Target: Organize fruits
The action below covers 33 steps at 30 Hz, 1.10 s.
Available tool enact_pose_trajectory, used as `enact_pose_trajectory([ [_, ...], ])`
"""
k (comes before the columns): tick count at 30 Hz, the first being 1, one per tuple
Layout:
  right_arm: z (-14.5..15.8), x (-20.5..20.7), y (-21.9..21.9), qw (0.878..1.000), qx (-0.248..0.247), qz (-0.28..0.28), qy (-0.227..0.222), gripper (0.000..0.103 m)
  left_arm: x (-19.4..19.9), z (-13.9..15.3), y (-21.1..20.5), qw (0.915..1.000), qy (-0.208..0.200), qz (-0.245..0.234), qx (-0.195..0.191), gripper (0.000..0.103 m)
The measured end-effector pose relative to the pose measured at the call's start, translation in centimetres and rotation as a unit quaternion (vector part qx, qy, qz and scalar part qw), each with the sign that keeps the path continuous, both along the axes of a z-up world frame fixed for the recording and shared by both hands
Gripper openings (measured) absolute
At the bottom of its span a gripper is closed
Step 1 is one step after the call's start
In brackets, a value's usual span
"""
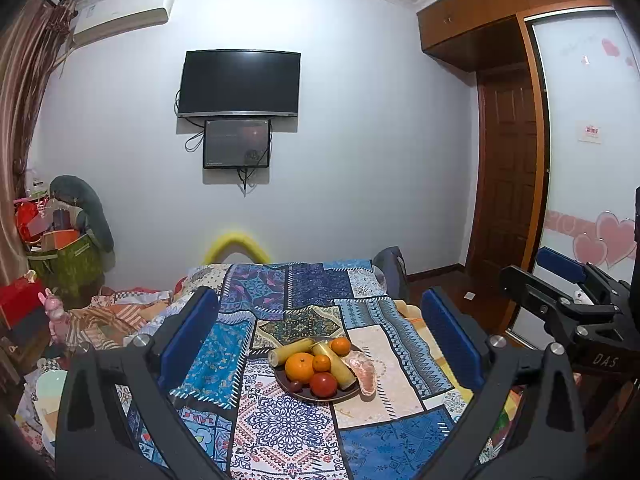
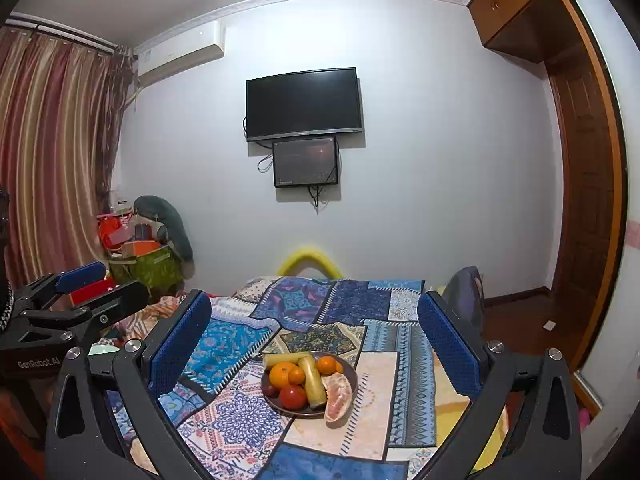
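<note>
Right wrist view: brown plate (image 2: 353,376) sits mid-table on the patchwork cloth (image 2: 228,344), piled with oranges (image 2: 281,374), a tomato (image 2: 293,397), yellow cane-like sticks (image 2: 312,382), and a peeled pomelo wedge (image 2: 338,397) hanging over the rim. Wedge looks soft and tearable, so pinch lightly at mid-body; oranges look firm but rollable. Right gripper (image 2: 316,344) and left gripper (image 1: 320,334) both spread wide, empty, hovering short of the plate.
</note>
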State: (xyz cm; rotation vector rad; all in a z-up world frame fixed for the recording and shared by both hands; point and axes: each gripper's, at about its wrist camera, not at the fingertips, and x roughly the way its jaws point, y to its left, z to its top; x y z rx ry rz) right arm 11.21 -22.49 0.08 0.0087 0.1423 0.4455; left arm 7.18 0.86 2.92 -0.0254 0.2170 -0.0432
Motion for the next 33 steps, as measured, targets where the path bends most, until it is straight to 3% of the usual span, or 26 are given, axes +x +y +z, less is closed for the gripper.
enact_pose_trajectory([
  [33, 0.22, 0.01, -0.28, 1.0, -0.001, -0.004, -0.001, 0.103, 0.41, 0.0, -0.39, 0.9999, 0.011, -0.012, 0.004, 0.103],
])
